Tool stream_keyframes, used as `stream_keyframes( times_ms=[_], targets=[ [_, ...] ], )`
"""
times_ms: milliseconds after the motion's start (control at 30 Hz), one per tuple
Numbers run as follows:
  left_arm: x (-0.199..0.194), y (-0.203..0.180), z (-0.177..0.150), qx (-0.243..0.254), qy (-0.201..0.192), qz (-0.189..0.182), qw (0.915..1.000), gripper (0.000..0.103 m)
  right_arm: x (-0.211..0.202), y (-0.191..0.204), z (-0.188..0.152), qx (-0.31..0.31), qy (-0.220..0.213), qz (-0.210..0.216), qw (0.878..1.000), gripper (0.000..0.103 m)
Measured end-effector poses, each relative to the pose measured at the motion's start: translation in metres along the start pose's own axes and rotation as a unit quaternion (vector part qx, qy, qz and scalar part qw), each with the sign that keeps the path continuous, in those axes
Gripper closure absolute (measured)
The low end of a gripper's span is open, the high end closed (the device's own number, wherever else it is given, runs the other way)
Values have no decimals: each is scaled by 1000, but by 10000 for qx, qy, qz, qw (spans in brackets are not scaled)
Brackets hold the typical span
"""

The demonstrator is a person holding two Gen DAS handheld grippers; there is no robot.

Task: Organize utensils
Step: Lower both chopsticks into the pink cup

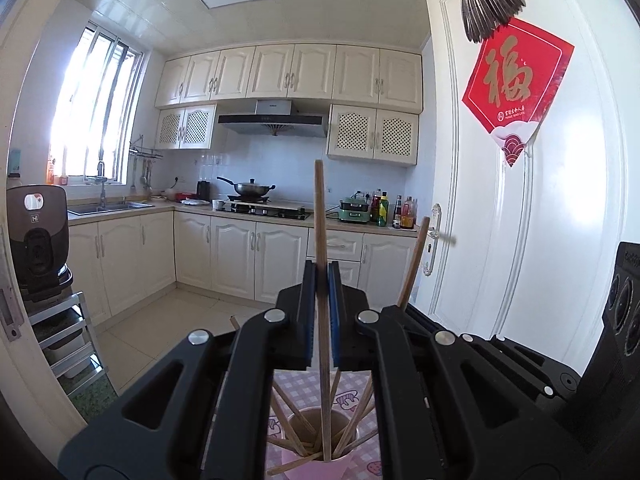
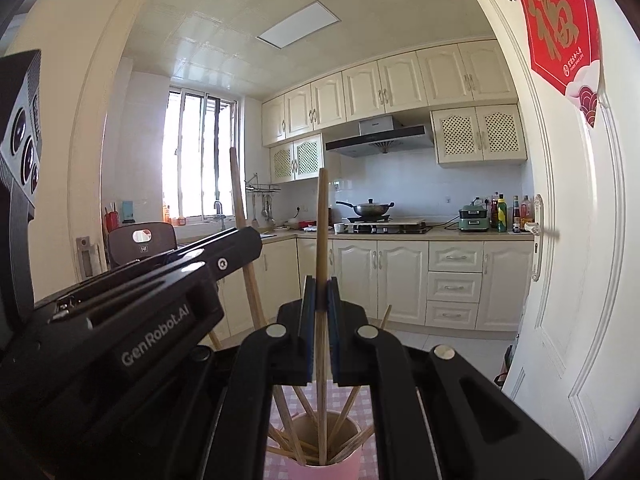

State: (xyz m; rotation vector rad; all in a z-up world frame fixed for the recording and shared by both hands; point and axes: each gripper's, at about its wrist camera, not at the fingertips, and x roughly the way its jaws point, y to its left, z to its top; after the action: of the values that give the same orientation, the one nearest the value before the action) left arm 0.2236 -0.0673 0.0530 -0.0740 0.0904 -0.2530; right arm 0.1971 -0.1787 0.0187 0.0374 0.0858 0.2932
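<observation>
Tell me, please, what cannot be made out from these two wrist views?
- Left wrist view: the pink cup base, cut off by the bottom edge and flanked by the left gripper.
- Right wrist view: whether the chopstick tip touches bottom, hidden inside the cup.
- Bottle labels: too small.

Pink checked tablecloth (image 1: 304,390) (cartoon prints), pink cup (image 1: 320,462) on it

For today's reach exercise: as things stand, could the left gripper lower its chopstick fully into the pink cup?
Probably yes. The left gripper holds its chopstick upright with the tip already inside the pink cup; the leaning chopsticks there leave the middle free.
</observation>
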Motion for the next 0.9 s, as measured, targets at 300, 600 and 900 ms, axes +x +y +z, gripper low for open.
stream_keyframes(
  times_ms=[300,600,900],
  targets=[
    [9,-3,5,-4,-89,-40,10000,97,0,-5,0,37,33,-14,10000,99],
    [19,4,-20,-67,339,20,9994,97,2,-5,-11,47,206,22,9998,99],
    [12,9,-32,5,537,-37,9985,96,-5,-8,-21,53,358,0,9993,99]
  ],
)
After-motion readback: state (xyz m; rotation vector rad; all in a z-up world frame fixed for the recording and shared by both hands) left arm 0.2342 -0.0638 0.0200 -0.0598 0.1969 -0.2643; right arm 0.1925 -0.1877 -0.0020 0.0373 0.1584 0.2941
